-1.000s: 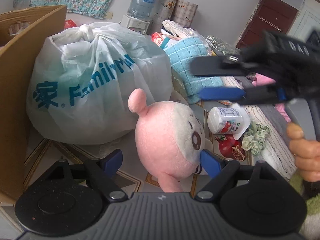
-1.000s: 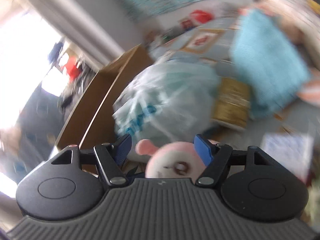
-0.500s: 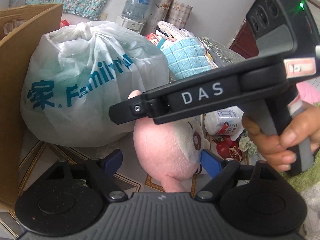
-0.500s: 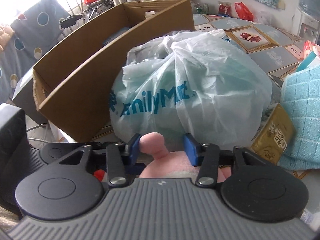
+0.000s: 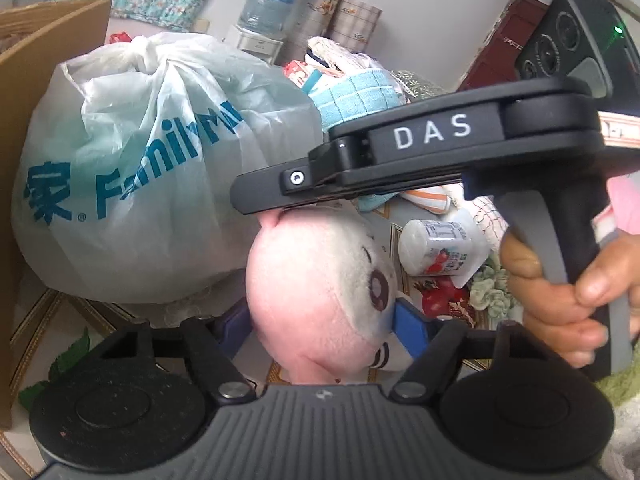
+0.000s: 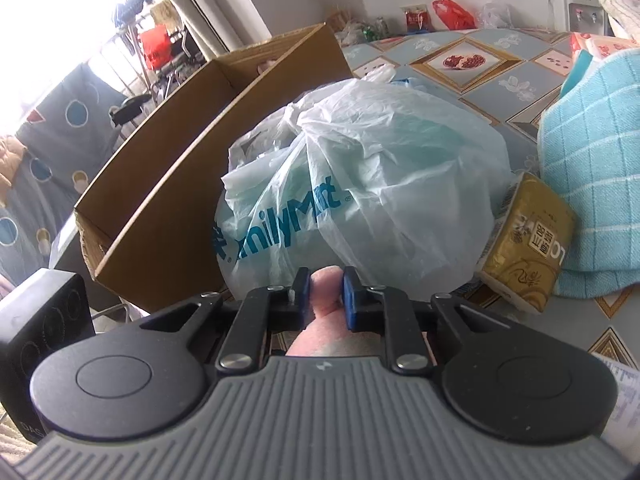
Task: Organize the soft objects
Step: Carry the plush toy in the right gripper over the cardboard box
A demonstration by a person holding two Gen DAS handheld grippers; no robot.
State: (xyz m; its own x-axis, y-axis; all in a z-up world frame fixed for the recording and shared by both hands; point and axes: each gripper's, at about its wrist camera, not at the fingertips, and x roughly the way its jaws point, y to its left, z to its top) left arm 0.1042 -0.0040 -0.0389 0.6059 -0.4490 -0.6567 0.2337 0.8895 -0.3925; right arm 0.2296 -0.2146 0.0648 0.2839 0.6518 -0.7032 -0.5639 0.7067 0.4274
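Pinching plush toy ear: right gripper clamped | left gripper wide, straddling body | soft, light; ear grip may swing.

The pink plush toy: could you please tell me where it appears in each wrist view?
Left wrist: pink plush toy at lower centre, between the left tool's fingers.
Right wrist: only its ear shows, lower centre, pinched by the right tool.
Shared landmark: the FamilyMart bag behind it.

Plastic bag sits between cardboard box and towel.
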